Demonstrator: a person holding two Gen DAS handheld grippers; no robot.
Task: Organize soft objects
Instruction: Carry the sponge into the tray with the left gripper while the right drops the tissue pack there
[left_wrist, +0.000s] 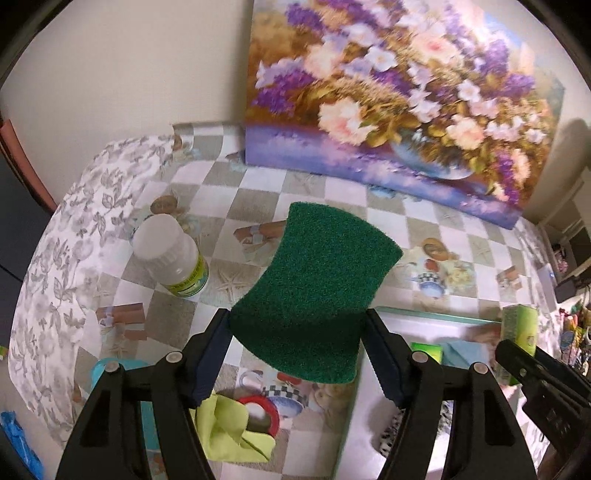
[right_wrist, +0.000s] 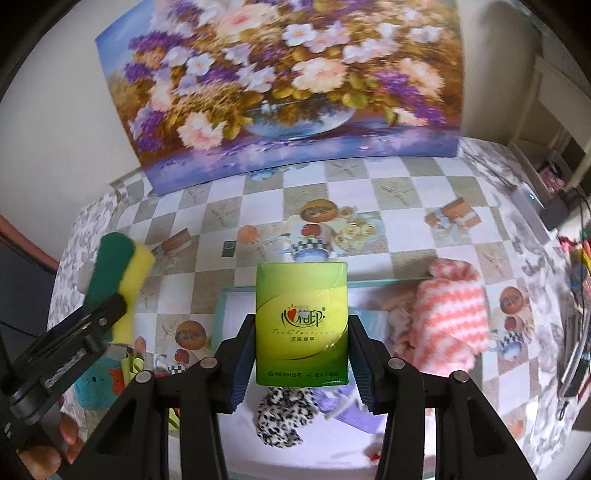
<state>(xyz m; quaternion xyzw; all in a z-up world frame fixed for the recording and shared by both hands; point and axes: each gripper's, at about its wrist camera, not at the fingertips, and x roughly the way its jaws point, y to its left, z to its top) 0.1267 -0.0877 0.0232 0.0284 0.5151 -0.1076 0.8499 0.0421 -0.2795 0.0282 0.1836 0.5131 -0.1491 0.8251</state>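
Note:
A green scouring sponge (left_wrist: 317, 288) with a yellow foam back (right_wrist: 138, 280) hangs above the checked tablecloth, and my left gripper (left_wrist: 295, 350) is shut on its lower end. In the right wrist view that gripper (right_wrist: 101, 314) comes in from the left. My right gripper (right_wrist: 301, 358) is shut on a green tissue pack (right_wrist: 302, 325), pads pressed on both sides, above a white tray with a teal rim (right_wrist: 225, 306). The tissue pack (left_wrist: 519, 328) also shows at the right edge of the left wrist view. In the tray lie a leopard-print cloth (right_wrist: 284, 413) and a purple cloth (right_wrist: 347, 406).
A pink and white knitted piece (right_wrist: 447, 317) lies over the tray's right rim. A white-capped bottle (left_wrist: 173, 254) stands left of the sponge. A yellow-green cloth (left_wrist: 229, 432) and a red tape roll (left_wrist: 258, 410) lie below my left gripper. A floral painting (left_wrist: 388, 92) leans on the wall.

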